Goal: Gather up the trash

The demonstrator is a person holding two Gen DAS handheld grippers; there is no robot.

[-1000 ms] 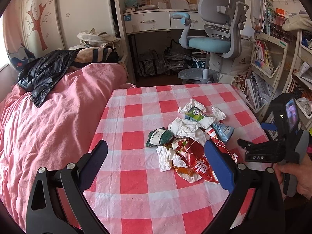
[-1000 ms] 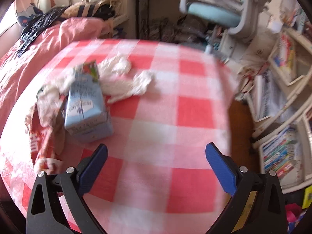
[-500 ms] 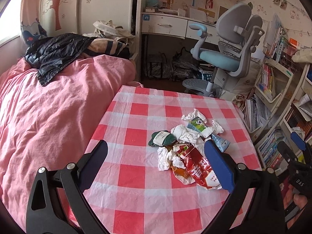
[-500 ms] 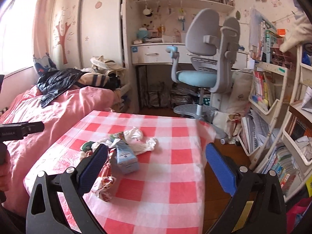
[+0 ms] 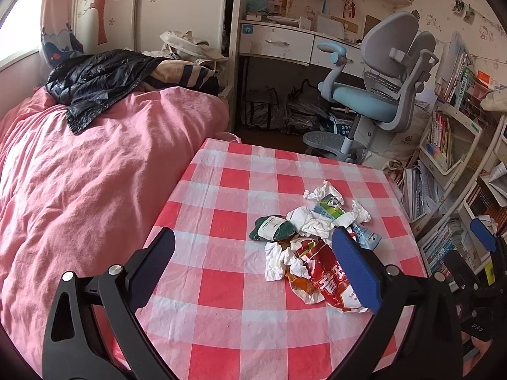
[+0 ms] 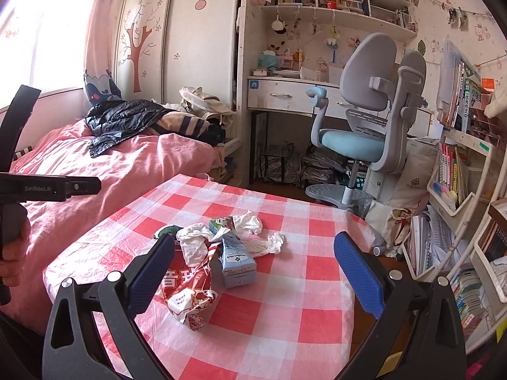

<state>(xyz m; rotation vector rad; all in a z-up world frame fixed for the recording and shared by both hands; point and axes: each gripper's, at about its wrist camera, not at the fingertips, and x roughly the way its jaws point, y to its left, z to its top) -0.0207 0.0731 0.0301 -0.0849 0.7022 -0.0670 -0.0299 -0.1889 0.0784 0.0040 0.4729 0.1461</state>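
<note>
On the red-and-white checked tablecloth [image 5: 228, 221], a heap of trash — crumpled tissues [image 5: 312, 220], a red snack wrapper [image 5: 329, 280], a blue carton [image 6: 236, 261] — lies untouched, while the left gripper [image 5: 253, 269] and right gripper [image 6: 253, 272] hover above, jaws wide apart, empty.

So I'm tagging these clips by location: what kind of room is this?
Most likely a child's bedroom: a bed with pink bedding, a study desk with a desk chair, and crowded bookshelves.

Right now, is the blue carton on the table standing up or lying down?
Lying down. The blue carton rests on its long side on the checked table, flat bottom toward the camera, opened top against the crumpled tissues.
</note>
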